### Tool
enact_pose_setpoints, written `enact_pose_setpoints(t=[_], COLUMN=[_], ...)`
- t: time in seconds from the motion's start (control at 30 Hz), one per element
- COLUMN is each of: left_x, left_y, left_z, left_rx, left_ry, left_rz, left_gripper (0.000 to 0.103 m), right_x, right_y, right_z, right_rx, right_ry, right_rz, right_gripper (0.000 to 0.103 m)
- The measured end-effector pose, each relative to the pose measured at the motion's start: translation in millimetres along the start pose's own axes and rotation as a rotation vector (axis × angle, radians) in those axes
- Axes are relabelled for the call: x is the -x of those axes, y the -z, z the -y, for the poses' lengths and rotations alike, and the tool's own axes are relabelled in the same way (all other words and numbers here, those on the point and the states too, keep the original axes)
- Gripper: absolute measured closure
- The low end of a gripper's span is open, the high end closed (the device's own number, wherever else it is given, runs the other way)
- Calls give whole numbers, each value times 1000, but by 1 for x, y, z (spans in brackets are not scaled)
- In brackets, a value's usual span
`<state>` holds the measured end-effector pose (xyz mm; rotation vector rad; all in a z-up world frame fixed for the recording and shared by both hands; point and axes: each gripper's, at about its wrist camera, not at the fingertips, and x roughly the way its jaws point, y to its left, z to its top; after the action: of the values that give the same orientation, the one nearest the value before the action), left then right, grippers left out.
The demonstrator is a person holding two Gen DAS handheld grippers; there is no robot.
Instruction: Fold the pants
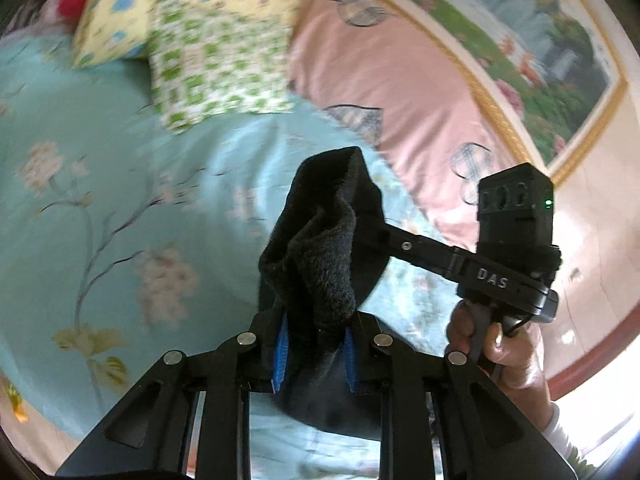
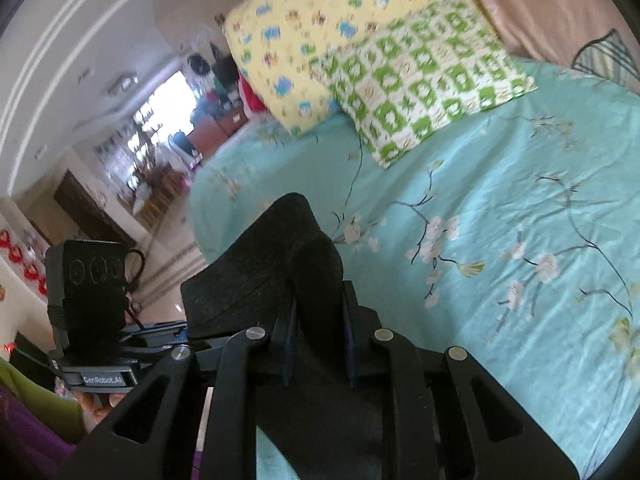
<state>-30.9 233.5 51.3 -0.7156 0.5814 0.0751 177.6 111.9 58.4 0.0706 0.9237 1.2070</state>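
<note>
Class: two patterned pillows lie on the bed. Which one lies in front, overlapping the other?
The green-and-white checked pillow lies in front, covering a corner of the yellow pillow with blue motifs behind it.

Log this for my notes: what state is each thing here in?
Black pants: lifted off the bed, bunched, held by both grippers.
Left gripper: shut on pants.
Right gripper: shut on pants.
Green pillow: lying on bed, overlapping yellow pillow.

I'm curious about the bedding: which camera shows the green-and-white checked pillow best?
The right wrist view: the green-and-white checked pillow lies nearly whole and fairly sharp on the turquoise floral bedsheet. The left wrist view shows it too, but smaller and blurrier.
</note>
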Motion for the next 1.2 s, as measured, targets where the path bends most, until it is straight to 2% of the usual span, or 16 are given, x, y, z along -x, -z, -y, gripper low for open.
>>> enact_pose_setpoints(t=[0.37, 0.63, 0.9, 1.2], left_x=[-3, -15, -41, -71], left_y=[24, 54, 89, 120], left_z=[89, 147, 201, 228], left_rx=[-167, -272, -388, -453], left_ry=[69, 108, 119, 123], left_rz=[-27, -87, -157, -247], left_gripper=[81, 81, 81, 81], right_x=[91, 143, 184, 206], right_y=[43, 89, 138, 186], right_z=[10, 27, 54, 79], right_rx=[-78, -151, -247, -338], right_ry=[-12, -23, -20, -18], right_rz=[198, 323, 413, 469], right_gripper=[83, 84, 84, 84])
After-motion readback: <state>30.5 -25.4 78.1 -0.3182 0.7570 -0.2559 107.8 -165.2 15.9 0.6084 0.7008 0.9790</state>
